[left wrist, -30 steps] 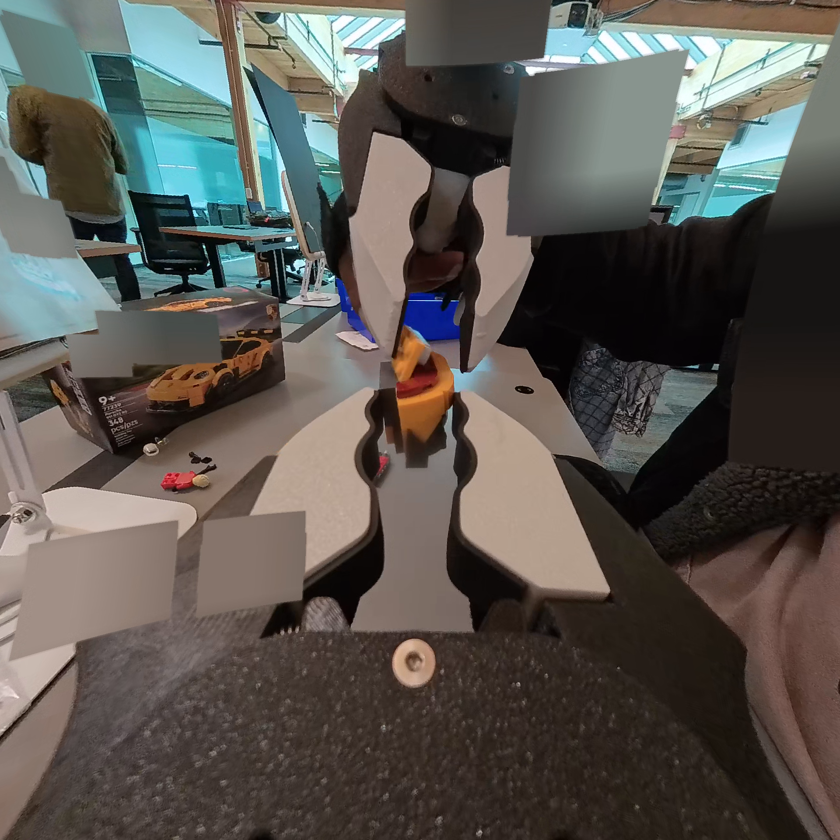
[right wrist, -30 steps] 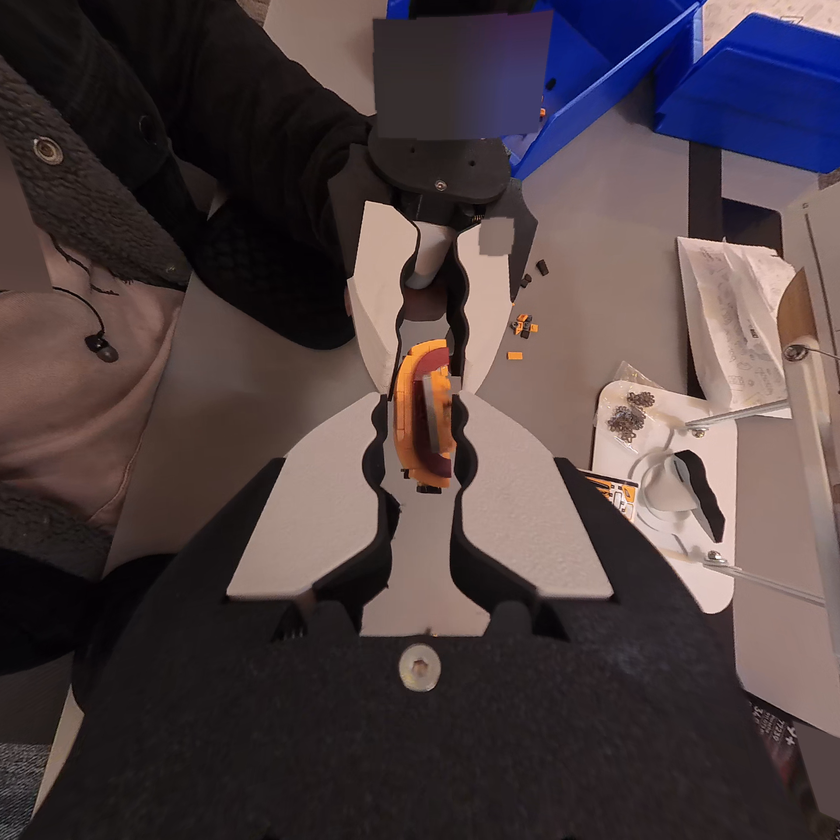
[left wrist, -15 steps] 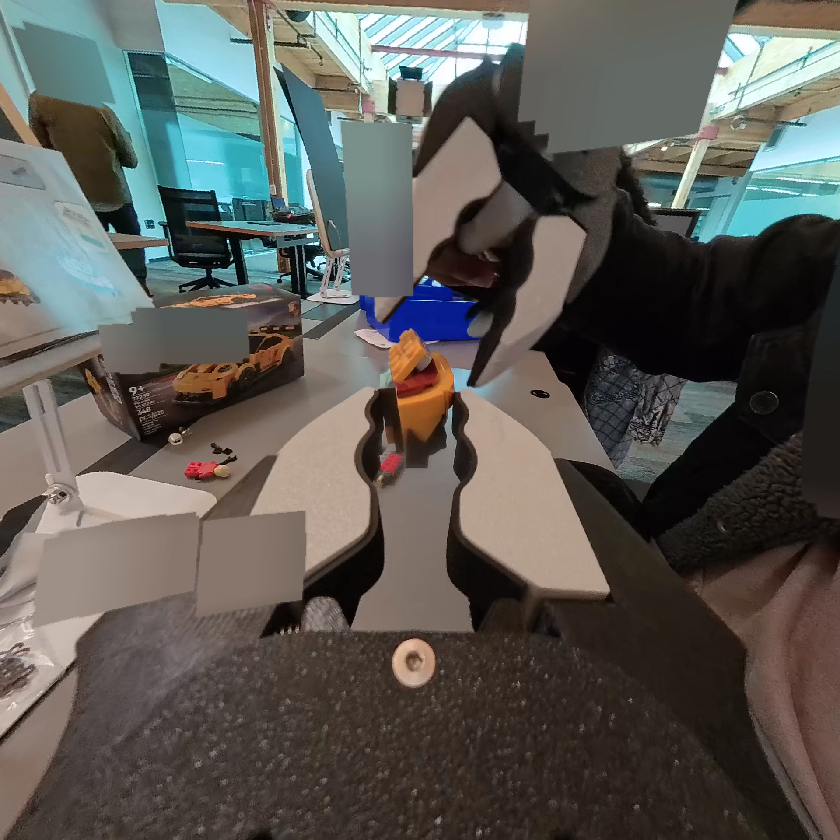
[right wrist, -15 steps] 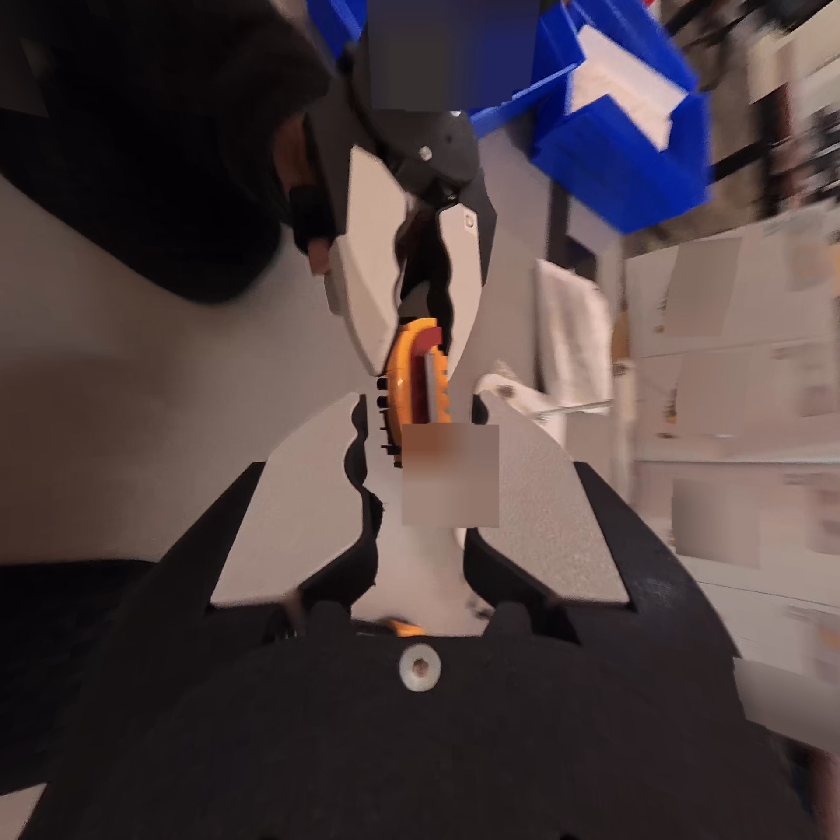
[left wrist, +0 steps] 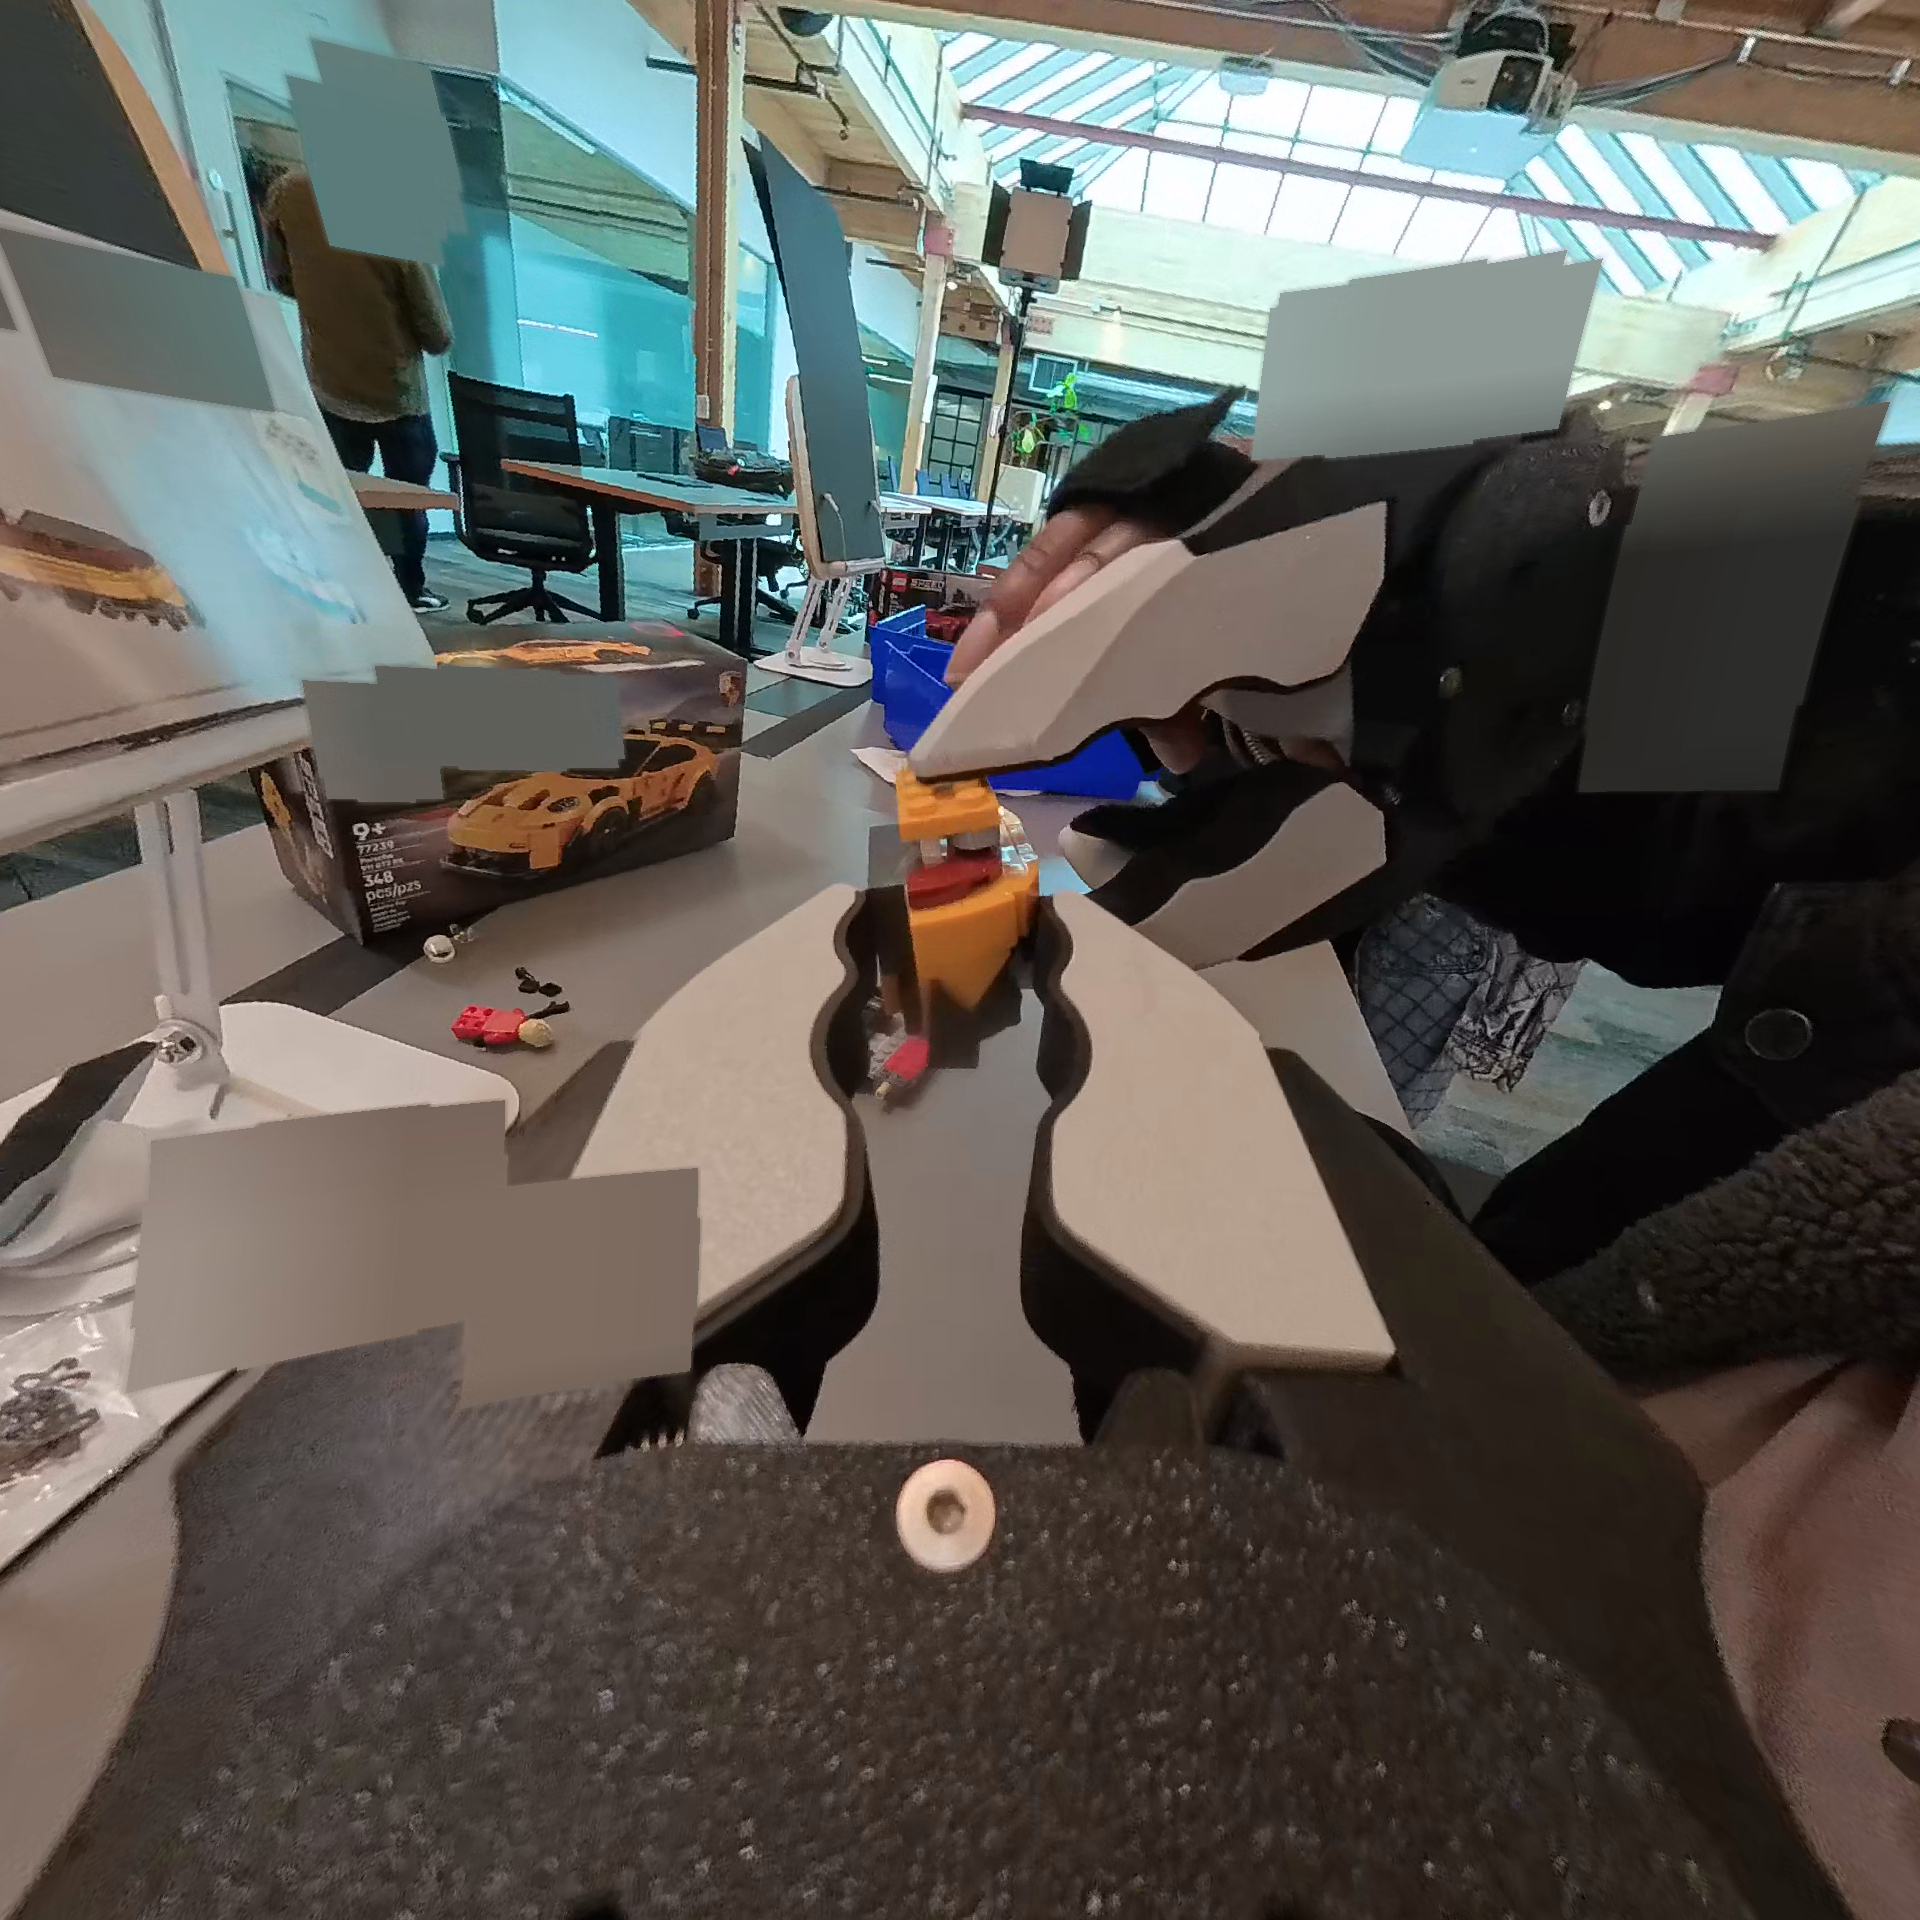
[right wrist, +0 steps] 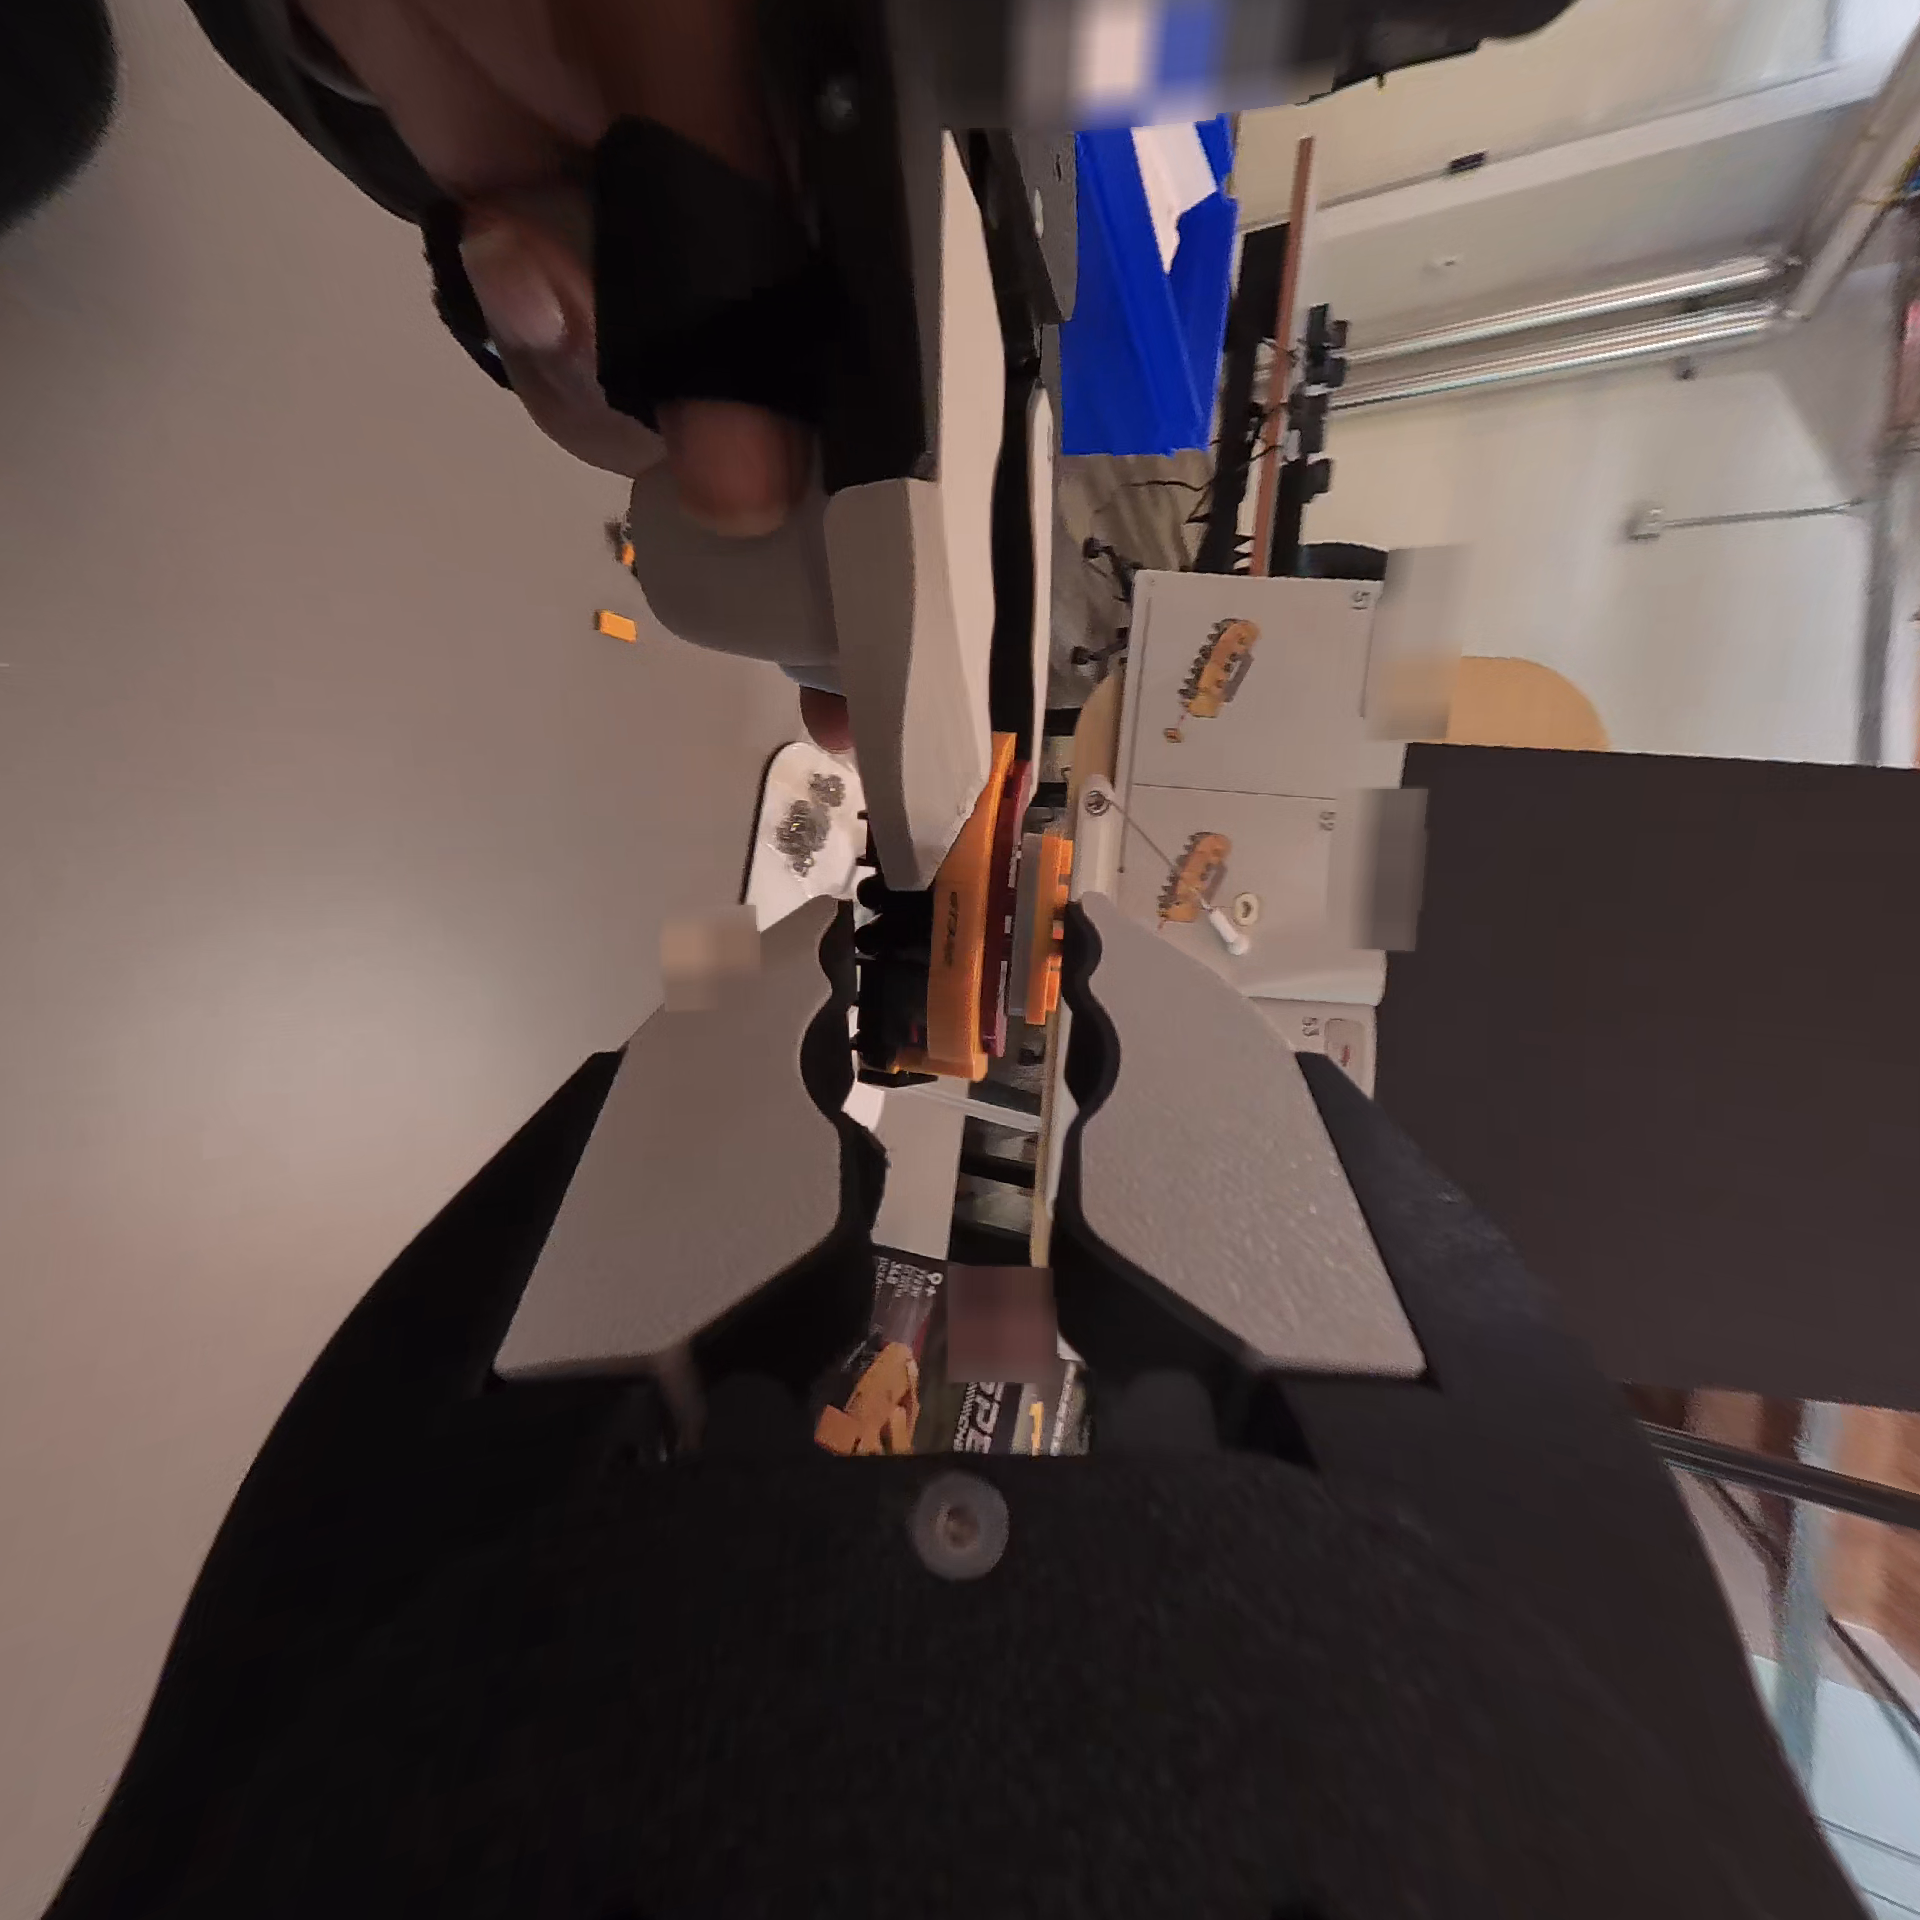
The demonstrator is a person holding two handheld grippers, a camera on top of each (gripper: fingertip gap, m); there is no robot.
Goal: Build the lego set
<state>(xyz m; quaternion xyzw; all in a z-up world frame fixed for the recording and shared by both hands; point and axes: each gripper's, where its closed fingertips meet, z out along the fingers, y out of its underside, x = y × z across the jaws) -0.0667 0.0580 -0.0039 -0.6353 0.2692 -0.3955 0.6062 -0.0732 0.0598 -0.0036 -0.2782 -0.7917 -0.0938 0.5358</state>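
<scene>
Left tool (left wrist: 951,935) grips lego assembly (left wrist: 961,914) (underside hidden).

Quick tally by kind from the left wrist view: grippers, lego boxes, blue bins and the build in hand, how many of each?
Grippers: 2, the left gripper and the right gripper
Lego box: 1
Blue bins: 2 at least, partly hidden
Orange lego build: 1
Total: 6

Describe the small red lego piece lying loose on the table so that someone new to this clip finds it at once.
Start in the left wrist view at the lego set box with the yellow car pictured on it, standing on the grey table. Just in front of the box lies the small red piece. It is the only red thing there, with a pale round end; the bits beside it are tiny and black.
</scene>
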